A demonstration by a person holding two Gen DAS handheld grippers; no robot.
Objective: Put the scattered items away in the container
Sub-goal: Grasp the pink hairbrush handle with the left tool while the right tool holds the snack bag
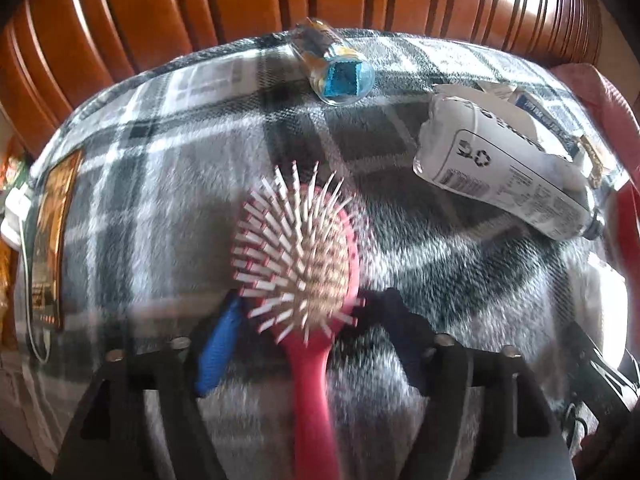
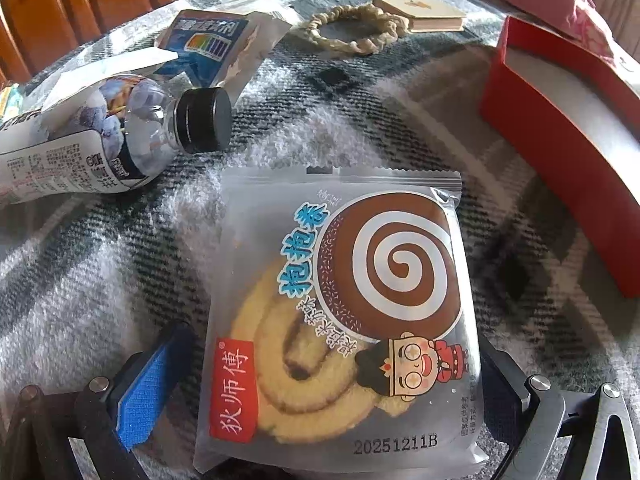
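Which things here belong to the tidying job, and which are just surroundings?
Job:
hairbrush
cake packet
bottle
sachet
hair tie
small jar
red box

Surroundings:
plaid blanket
wooden slats

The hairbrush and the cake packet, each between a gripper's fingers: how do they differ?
The hairbrush is pink, rigid and bristled; the cake packet is flat, soft and printed. The hairbrush is far narrower than the packet. Both lie on the plaid blanket.
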